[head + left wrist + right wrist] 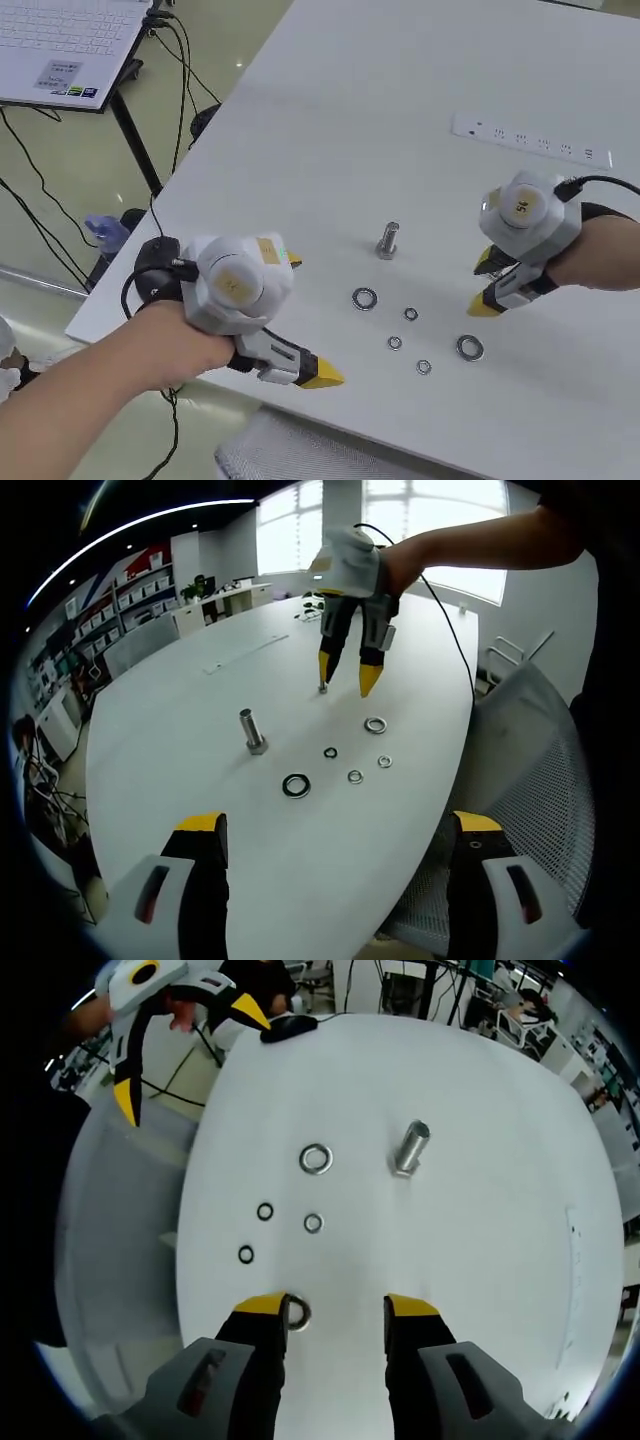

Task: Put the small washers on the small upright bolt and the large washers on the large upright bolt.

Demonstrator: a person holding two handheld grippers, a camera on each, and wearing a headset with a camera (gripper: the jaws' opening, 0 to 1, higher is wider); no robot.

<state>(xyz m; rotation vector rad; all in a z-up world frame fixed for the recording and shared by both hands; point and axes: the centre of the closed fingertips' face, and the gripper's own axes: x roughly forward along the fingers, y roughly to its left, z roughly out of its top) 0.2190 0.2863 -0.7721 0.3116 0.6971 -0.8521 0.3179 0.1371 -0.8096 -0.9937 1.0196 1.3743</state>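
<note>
Where the right claw point(483, 287) hangs: tips down close over the white table point(350, 120), released, grasping nothing.
Left claw point(308, 320): released, jaws wide apart, at the table's near edge, grasping nothing.
Big bolt point(388, 240): upright on the table, between the claws.
Small bolt point(323, 688): upright by the right claw's tips, seen from the left gripper view.
Large washer point(365, 298): flat, near the big bolt.
Second large washer point(470, 347): flat, just beside the right claw.
Small washers point(411, 314): three, flat, between the two large ones.
</note>
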